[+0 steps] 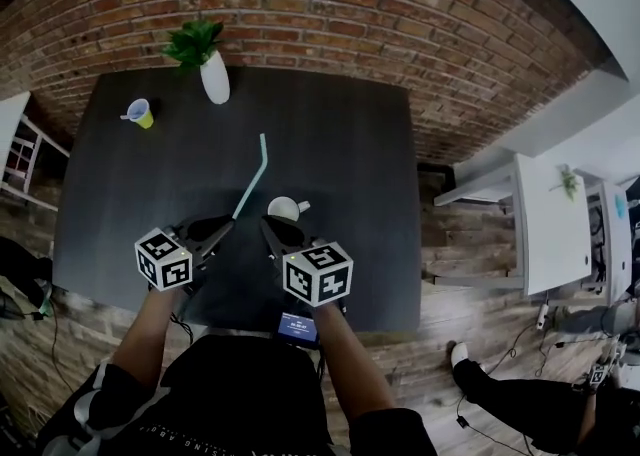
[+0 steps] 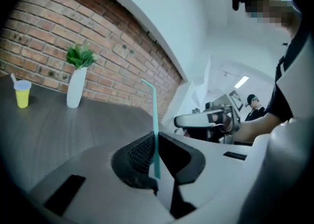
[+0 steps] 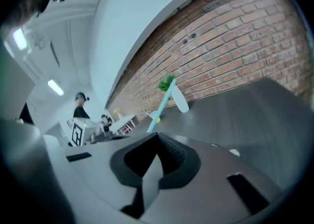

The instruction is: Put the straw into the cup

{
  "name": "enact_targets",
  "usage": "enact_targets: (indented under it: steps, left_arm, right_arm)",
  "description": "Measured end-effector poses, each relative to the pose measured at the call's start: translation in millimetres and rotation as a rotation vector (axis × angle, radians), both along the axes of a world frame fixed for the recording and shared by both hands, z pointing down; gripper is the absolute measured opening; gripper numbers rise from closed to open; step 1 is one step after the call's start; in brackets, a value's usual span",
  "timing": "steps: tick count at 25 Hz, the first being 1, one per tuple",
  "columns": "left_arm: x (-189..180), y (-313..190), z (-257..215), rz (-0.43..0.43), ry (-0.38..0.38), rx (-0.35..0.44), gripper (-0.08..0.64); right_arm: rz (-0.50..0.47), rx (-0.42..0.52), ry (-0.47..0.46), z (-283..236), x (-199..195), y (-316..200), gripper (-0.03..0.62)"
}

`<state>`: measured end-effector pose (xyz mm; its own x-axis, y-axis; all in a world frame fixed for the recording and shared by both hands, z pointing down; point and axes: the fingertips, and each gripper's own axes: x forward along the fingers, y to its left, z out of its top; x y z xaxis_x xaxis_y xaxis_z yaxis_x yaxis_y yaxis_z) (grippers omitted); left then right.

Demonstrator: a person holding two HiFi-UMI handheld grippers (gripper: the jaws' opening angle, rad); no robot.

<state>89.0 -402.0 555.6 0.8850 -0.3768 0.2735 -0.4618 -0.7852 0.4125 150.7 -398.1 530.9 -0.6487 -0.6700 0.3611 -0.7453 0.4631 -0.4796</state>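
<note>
Head view with both gripper views. The straw [image 1: 252, 176] is a thin, pale teal tube: a long straight shaft with a short bent section at its far tip. Its near end is pinched between the pads of the left tongs [image 1: 226, 227], which are narrowed onto it, and a short stub shows behind the pads in the left gripper view [image 2: 155, 120]. It slants up and away from the tongs, clear of the dark tabletop [image 1: 350, 144]. The white cup [image 1: 285, 209] stands on the tabletop just right of the straw's held end, directly ahead of the right tongs [image 1: 272, 232], whose jaws are pressed together on nothing [image 3: 157, 139]. At the far edge stand a white vase [image 1: 215, 79] with a green plant and a yellow cup [image 1: 143, 114], well apart from the straw
</note>
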Motion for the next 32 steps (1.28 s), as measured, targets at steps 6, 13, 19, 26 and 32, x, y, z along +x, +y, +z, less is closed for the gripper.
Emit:
enact_targets:
  steps: [6,13,19,26,32]
  left_arm:
    - [2.2,16.4,-53.6,0.095,0.174,0.092,0.029]
    - [10.4,29.9,-67.4,0.171,0.176,0.130,0.029]
    - [6.8,20.8,-68.1,0.137,0.172,0.136,0.029]
    - [9.6,20.7,-62.6,0.132,0.162,0.139,0.029]
    - [11.8,19.8,-56.4,0.129,0.150,0.131,0.029]
  right_arm:
    - [0.006,0.016,-0.345,-62.1,-6.0,-20.6,0.104]
    - [-0.028,0.068,-0.347,-93.3,-11.9,-27.0,0.103]
    - [-0.016,0.044,-0.355,-90.4,-10.0,-29.8,0.101]
    - [0.004,0.038,-0.345,-87.0,-8.0,-33.1,0.038]
    - [-0.010,0.039,-0.337,-85.1,-10.1,-31.7,0.032]
